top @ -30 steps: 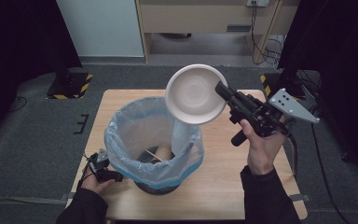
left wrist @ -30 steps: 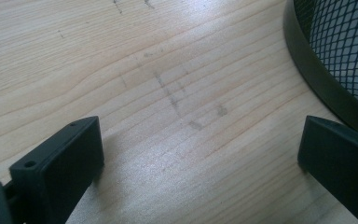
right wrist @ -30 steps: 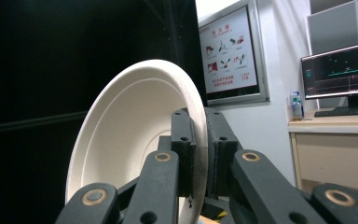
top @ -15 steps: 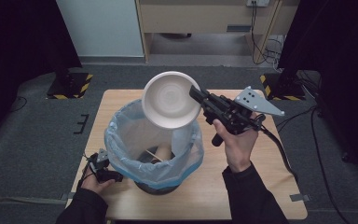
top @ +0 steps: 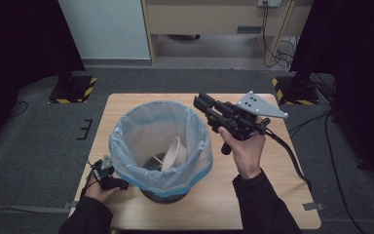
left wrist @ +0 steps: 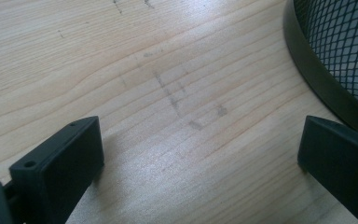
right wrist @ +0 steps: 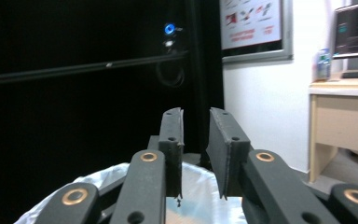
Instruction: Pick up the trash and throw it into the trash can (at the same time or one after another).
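Two grippers: right gripper [top: 200, 101] level over bin [top: 159, 146], jaws just parted, empty, left gripper [top: 108, 178] on table [top: 272, 195], jaws wide.

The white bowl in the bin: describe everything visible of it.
The white round bowl looks smooth and matte, like paper or plastic; which one cannot be told. It lies inside the black mesh waste bin, within the pale blue translucent plastic liner, tipped steeply on its edge with its hollow facing left in the high view. Its lower part is hidden behind the liner's near wall. A thin pale stick-like thing lies beside it. Neither gripper touches it.
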